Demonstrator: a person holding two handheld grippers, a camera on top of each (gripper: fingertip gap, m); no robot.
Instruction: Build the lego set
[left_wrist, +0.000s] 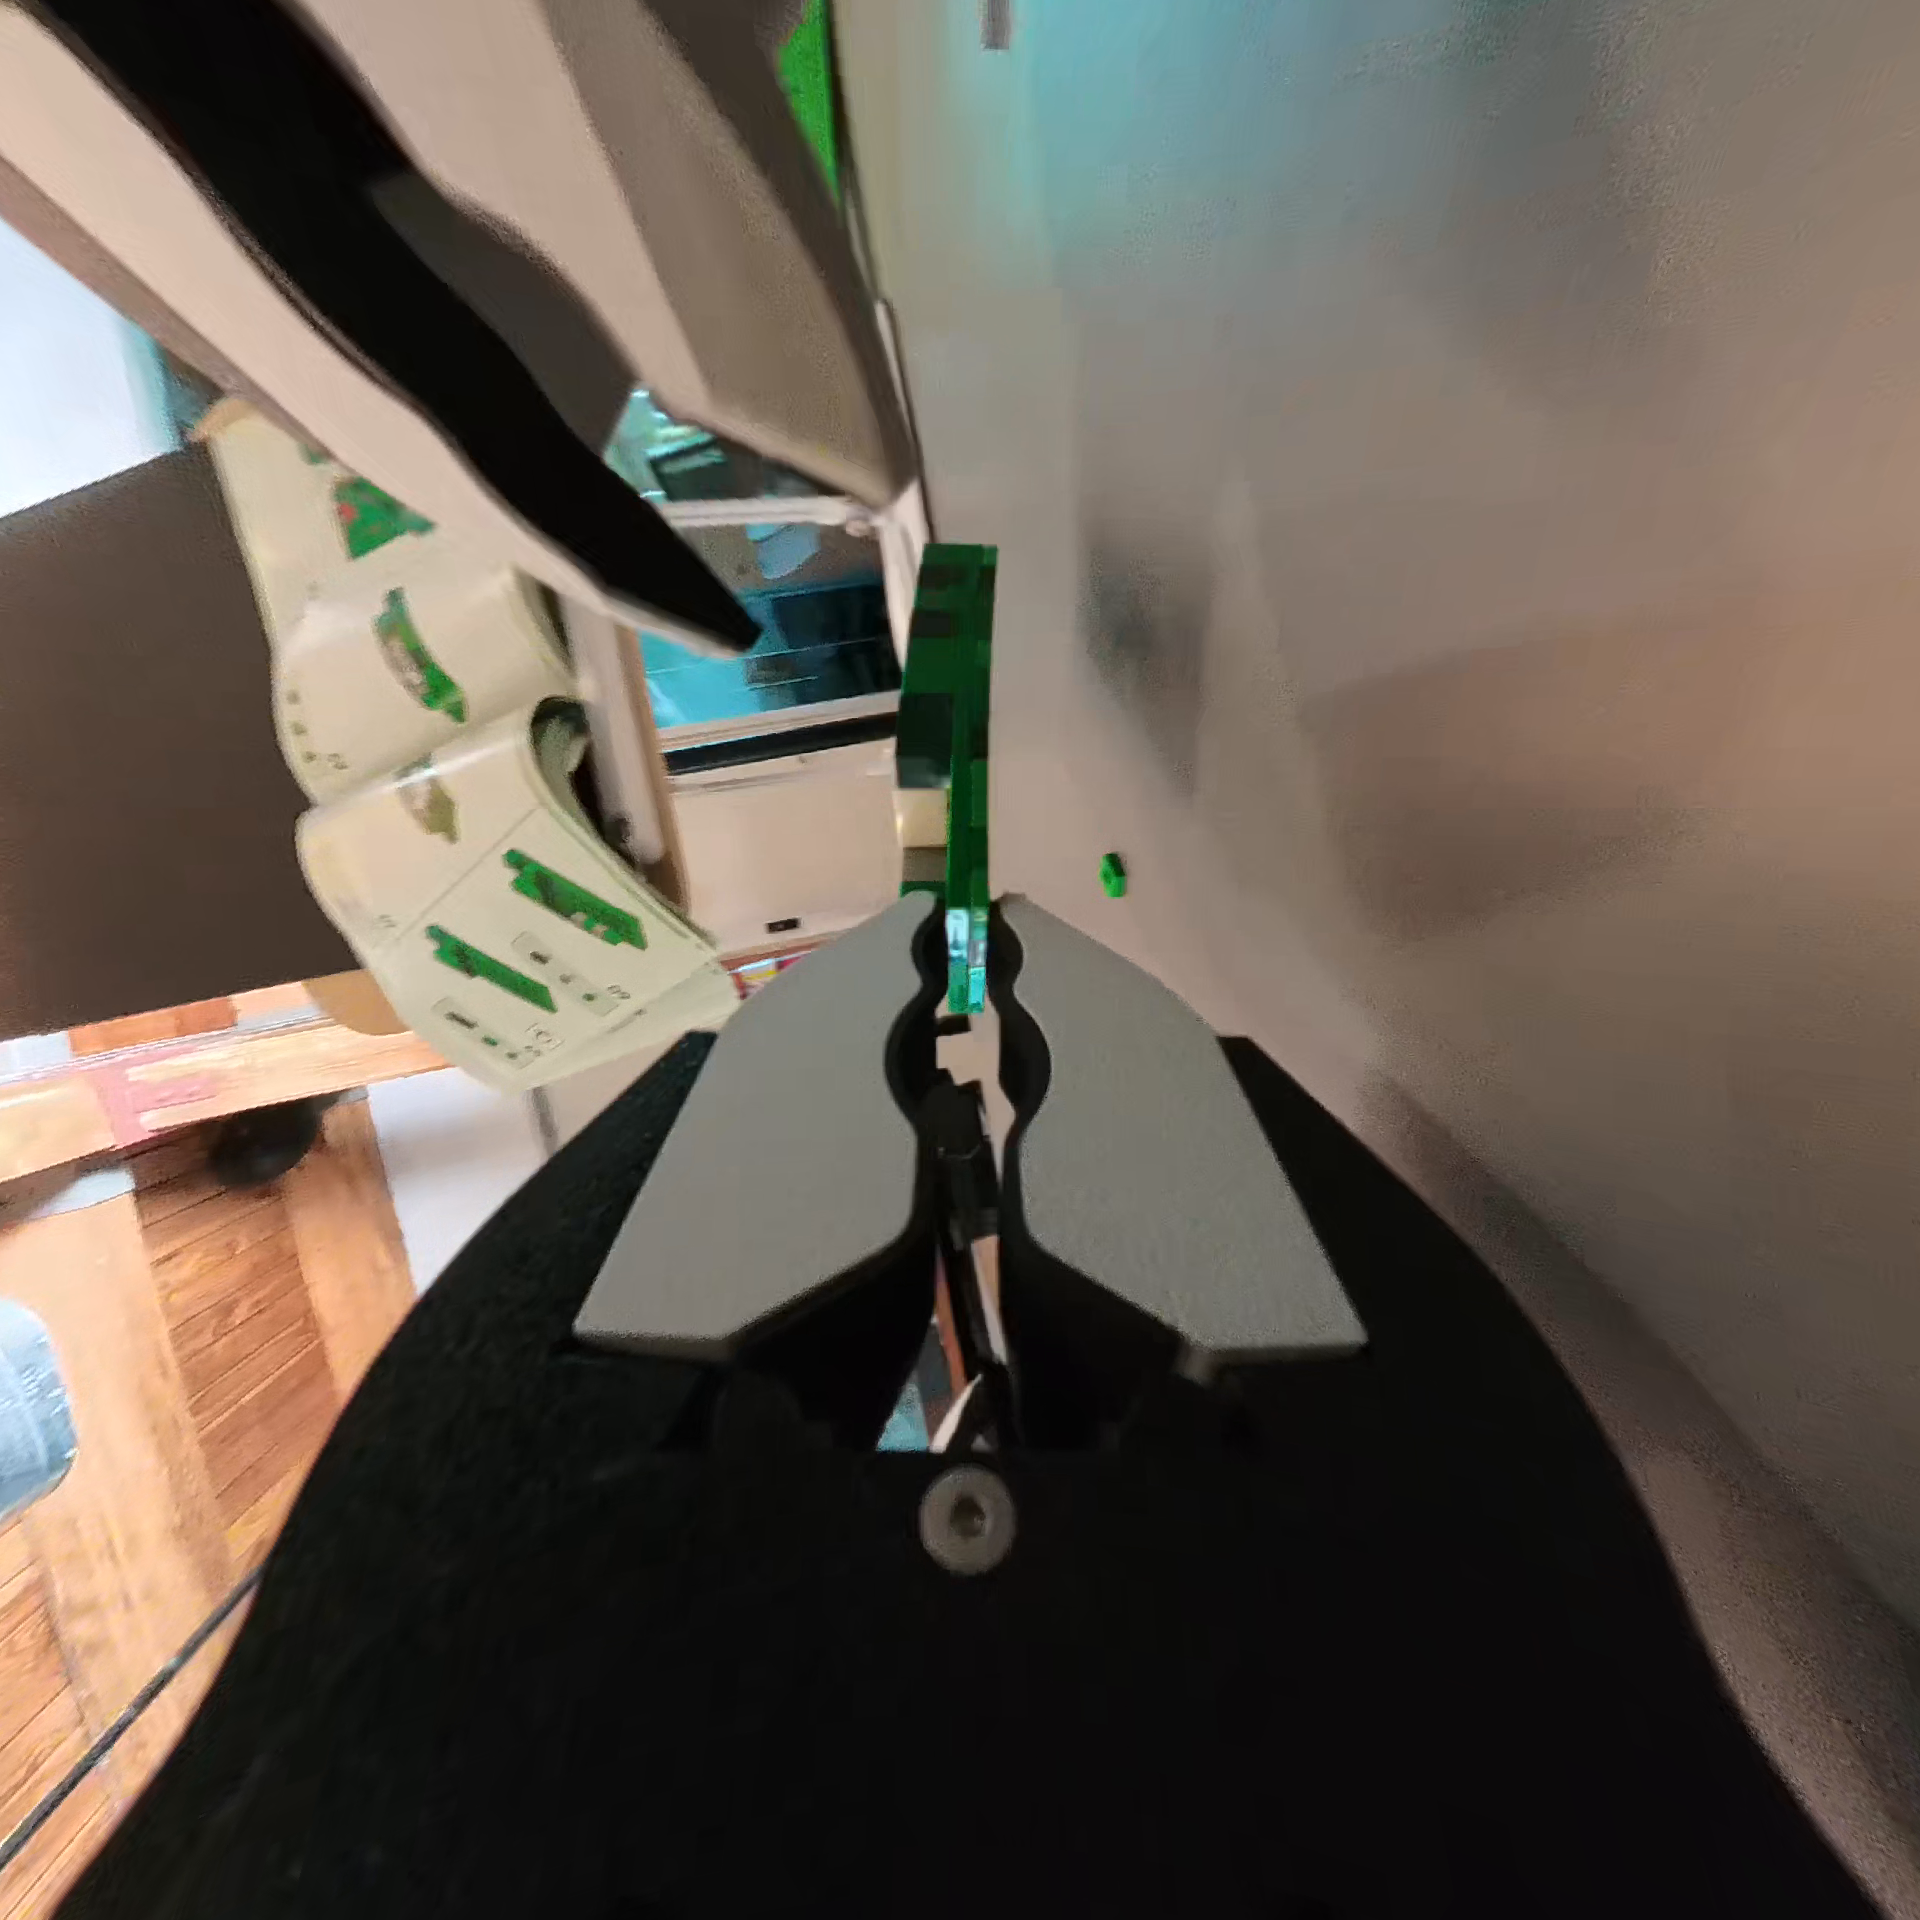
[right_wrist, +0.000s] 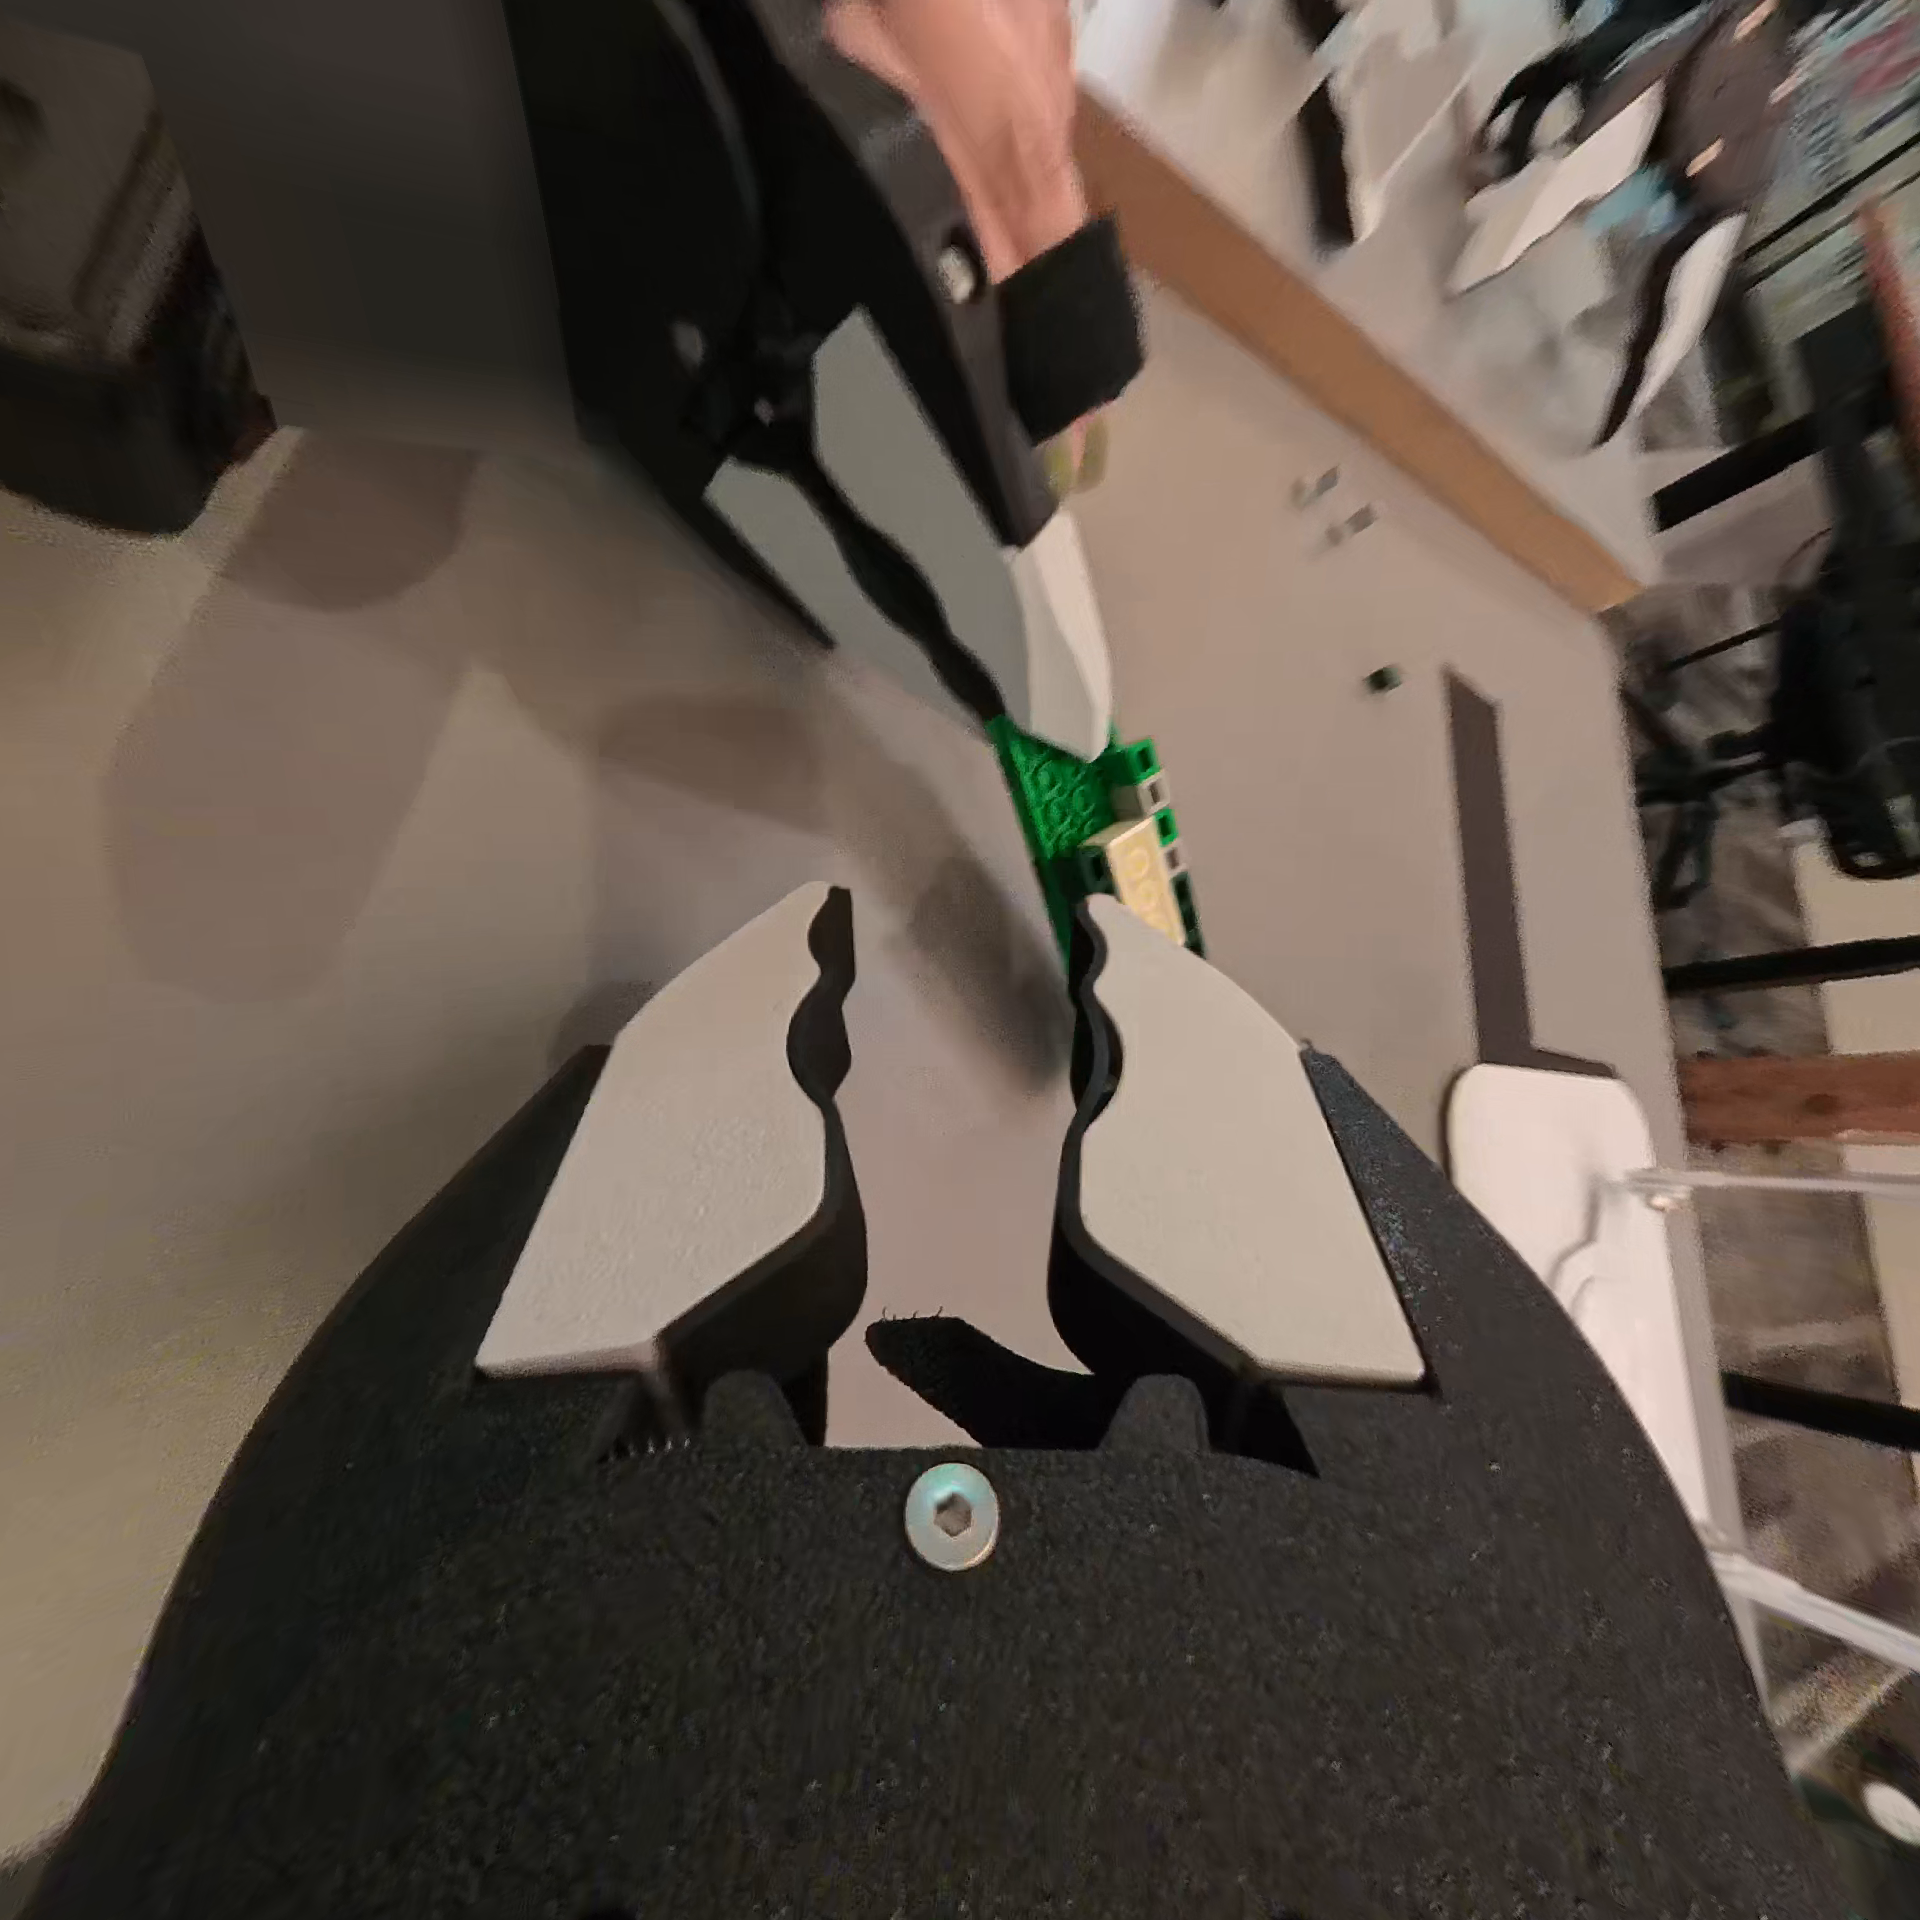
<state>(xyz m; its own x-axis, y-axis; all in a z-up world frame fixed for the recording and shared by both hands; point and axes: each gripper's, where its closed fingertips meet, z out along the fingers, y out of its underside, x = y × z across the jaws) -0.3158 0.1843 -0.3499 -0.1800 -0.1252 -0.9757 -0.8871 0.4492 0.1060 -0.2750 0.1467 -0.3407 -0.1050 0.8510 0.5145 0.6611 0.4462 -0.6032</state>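
My left gripper (left_wrist: 964, 914) is shut on the edge of a green lego plate assembly (left_wrist: 948, 707) that carries tan and grey bricks, and holds it edge-on just off the white table (left_wrist: 1507, 520). In the right wrist view the same assembly (right_wrist: 1070, 800) hangs from the left gripper (right_wrist: 1044, 722), its studs and a cream brick facing me. My right gripper (right_wrist: 961, 904) is open and empty, its right fingertip close beside the assembly's lower end. It also shows in the left wrist view (left_wrist: 717, 618), above and left of the assembly.
A small loose green piece (left_wrist: 1114, 875) lies on the table near the assembly. An open instruction booklet (left_wrist: 468, 852) hangs at the left. A small dark piece (right_wrist: 1380, 681) lies farther off on the table (right_wrist: 364, 727). A clear acrylic stand (right_wrist: 1704, 1351) is at the right.
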